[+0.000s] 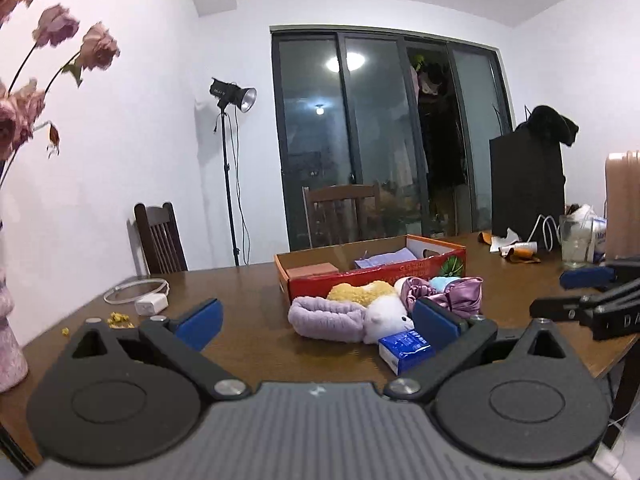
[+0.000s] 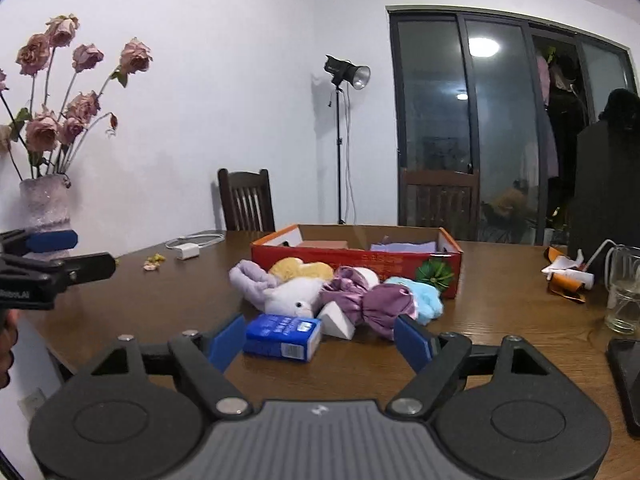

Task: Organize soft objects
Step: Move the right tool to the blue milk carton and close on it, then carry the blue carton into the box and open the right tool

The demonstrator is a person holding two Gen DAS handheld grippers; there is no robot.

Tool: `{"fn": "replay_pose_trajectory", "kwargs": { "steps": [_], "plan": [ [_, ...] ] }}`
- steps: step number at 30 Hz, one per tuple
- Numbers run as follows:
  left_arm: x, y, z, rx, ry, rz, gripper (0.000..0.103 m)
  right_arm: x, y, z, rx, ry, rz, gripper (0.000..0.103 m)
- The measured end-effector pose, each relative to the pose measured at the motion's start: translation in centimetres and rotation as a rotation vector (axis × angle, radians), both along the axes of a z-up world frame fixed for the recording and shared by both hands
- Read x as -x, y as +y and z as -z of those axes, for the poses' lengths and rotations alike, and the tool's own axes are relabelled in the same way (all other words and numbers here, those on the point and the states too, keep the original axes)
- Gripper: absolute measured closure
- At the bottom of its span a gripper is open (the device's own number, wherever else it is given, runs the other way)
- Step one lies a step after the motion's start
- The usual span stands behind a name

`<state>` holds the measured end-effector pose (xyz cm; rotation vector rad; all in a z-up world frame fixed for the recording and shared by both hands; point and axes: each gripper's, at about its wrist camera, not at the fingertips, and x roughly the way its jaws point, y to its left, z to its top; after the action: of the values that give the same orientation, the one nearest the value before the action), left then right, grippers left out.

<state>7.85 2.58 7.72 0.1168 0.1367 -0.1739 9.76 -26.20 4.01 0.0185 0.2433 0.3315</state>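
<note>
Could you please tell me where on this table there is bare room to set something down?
Bare wood lies between the white charger and the red box, and between the box and the glass on the right. It is crowded in front of the box, where the soft toys and blue carton pile together.

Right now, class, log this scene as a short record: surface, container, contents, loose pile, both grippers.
surface: table
container: red box, open top
contents: purple cloth, brown block
loose pile: headband, white plush, blue pack, satin cloth, in front of box
left gripper: open, empty
right gripper: open, empty
</note>
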Motion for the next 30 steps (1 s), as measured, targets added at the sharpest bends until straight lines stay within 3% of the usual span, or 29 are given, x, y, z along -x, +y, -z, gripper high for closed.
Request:
{"fn": "replay_pose_trajectory", "kwargs": {
  "steps": [4,6,10,11,12,14,16,21,25,30],
  "plan": [
    [-0.7,0.1,0.7,0.010,0.030,0.008,0.000,0.0,0.5,0.7,0.019,0.008,-0.013,0.022],
    [-1.9,0.2,1.0,0.055,0.071,0.036,0.000,-0.5,0.5,0.9,0.008,0.023,-0.018,0.022],
    [-6.3,-0.7,2.3,0.131,0.235,0.100,0.000,-2.7,0.2,1.2,-0.066,0.064,-0.036,0.028],
    [-7.3,-1.0,2.6,0.146,0.262,0.106,0.004,-3.4,-0.1,1.4,-0.096,0.076,-0.027,0.034],
    [-8.4,-1.4,2.8,0.157,0.282,0.115,0.015,-4.3,-0.4,1.5,-0.125,0.095,-0.020,0.036],
    [-10.0,-2.1,3.2,0.173,0.305,0.140,0.027,-5.9,-0.9,1.8,-0.176,0.128,-0.019,0.041],
    [-11.6,-2.7,3.7,0.200,0.334,0.161,0.030,-7.6,-0.9,2.2,-0.211,0.164,-0.027,0.044],
    [-15.0,-3.4,4.8,0.257,0.453,0.185,0.063,-11.9,0.4,3.4,-0.250,0.279,-0.042,0.056],
    [-16.2,-3.4,5.3,0.311,0.507,0.195,0.070,-14.1,1.1,3.7,-0.252,0.328,-0.040,0.059],
    [-15.9,-3.3,5.4,0.327,0.520,0.217,0.079,-15.3,1.3,4.0,-0.274,0.378,-0.061,0.079]
  ]
}}
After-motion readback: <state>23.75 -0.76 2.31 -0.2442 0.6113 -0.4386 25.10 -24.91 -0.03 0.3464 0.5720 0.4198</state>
